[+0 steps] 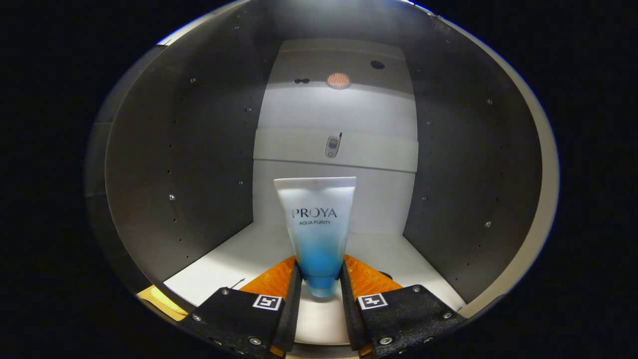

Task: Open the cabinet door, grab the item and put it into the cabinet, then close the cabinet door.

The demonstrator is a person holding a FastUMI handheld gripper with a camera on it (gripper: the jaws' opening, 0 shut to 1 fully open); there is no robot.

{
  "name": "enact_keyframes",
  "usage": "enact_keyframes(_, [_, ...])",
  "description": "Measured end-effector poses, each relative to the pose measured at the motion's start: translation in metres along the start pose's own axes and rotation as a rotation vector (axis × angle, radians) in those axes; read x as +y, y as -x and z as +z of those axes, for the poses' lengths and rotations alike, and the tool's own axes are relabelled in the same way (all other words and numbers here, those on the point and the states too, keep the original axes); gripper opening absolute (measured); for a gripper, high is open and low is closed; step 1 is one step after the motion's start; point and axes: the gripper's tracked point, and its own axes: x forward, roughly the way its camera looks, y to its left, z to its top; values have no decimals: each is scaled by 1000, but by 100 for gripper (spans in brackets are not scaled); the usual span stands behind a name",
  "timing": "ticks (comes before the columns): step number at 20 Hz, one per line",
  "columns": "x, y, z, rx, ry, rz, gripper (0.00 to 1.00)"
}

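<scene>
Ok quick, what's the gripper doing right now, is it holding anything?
Gripper: shut on the tube, both fingers pressing its lower end, inside the cabinet.

High on the pale back wall of the cabinet [209,149] sits a round ribbed disc [339,80] with an orange tint. Just left of it are two small dark holes [301,81], and a larger dark hole [377,64] lies up to its right. Lower down, a small metal fitting [333,146] is fixed to a pale horizontal rail [389,154]. At the near left, a tan surface [157,301] shows below the floor's edge.
</scene>
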Motion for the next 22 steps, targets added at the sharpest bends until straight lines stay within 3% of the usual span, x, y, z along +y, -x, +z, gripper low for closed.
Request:
enact_keyframes(10, [-9, -5, -18, 43, -60, -33, 49])
enact_keyframes(11, [-5, -5, -18, 44, -55, -27, 51])
enact_keyframes(14, [-3, 1, -15, 23, -20, -36, 91])
enact_keyframes(22, [11, 58, -8, -2, -6, -18, 94])
